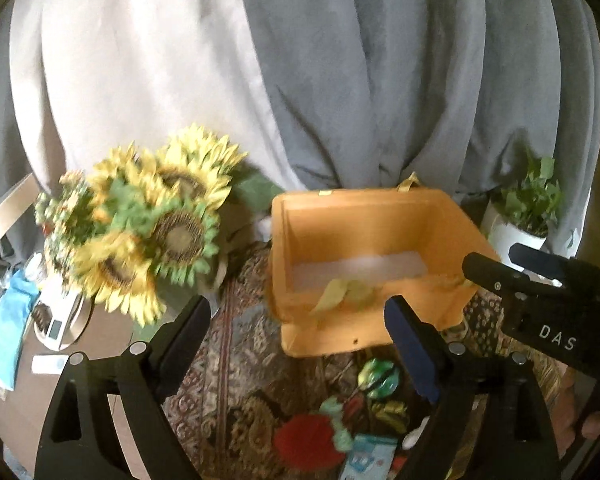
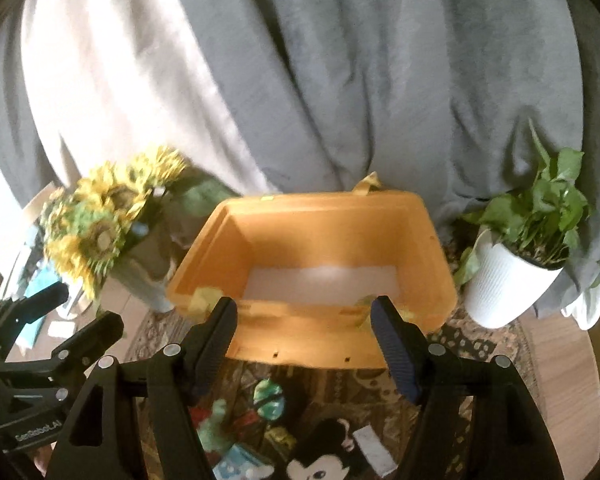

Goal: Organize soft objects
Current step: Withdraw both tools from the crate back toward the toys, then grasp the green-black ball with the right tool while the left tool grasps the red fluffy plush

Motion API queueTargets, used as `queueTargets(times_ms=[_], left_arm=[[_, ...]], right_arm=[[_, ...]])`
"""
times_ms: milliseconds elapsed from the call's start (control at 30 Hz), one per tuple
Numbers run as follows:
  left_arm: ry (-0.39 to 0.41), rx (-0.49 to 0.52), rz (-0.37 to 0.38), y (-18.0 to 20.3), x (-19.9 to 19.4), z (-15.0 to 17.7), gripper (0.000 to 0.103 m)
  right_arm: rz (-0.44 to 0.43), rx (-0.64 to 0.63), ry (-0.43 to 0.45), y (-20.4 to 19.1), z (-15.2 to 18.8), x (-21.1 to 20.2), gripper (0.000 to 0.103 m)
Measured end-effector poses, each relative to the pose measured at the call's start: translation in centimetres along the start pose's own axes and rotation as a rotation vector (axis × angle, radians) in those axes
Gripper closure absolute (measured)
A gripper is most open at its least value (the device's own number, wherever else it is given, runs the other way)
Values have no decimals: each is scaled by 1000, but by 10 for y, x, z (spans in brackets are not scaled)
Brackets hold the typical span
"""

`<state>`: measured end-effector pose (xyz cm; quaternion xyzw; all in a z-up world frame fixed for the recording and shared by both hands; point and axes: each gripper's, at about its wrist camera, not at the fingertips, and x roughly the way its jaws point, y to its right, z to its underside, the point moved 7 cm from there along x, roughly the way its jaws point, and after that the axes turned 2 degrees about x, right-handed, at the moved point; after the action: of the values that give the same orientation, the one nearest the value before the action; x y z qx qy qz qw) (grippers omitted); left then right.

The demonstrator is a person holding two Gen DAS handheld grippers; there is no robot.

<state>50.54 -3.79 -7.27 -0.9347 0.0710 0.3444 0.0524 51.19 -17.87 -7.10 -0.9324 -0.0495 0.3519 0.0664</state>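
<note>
An orange open bin (image 1: 360,216) stands on a patterned rug, its floor pale and mostly bare, with yellowish soft pieces (image 1: 340,292) at its near wall. My left gripper (image 1: 300,320) hovers open before the bin, nothing between its fingers. Below it lie a red strawberry plush (image 1: 308,440) and a green toy (image 1: 380,378). My right gripper (image 2: 304,320) is also open and holds nothing, facing the same bin (image 2: 320,232). A black-and-white mouse plush (image 2: 324,452), a green toy (image 2: 268,400) and a green-red plush (image 2: 212,420) lie under it.
A sunflower bunch (image 1: 148,224) in a vase stands left of the bin, and a white potted plant (image 2: 512,280) stands to its right. Grey and white fabric (image 2: 340,80) hangs behind. A blue box (image 1: 364,460) lies on the rug. Each gripper shows in the other's view.
</note>
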Motion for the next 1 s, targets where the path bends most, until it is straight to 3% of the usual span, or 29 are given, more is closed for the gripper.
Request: queueTargets(times_ms=[467, 1000], left_arm=[[-168, 24, 23, 5, 25, 72, 13], [-386, 7, 97, 16, 67, 134, 13]], right_arm=[[-78, -23, -180, -2, 65, 41, 33], [-129, -36, -347, -9, 110, 93, 33]])
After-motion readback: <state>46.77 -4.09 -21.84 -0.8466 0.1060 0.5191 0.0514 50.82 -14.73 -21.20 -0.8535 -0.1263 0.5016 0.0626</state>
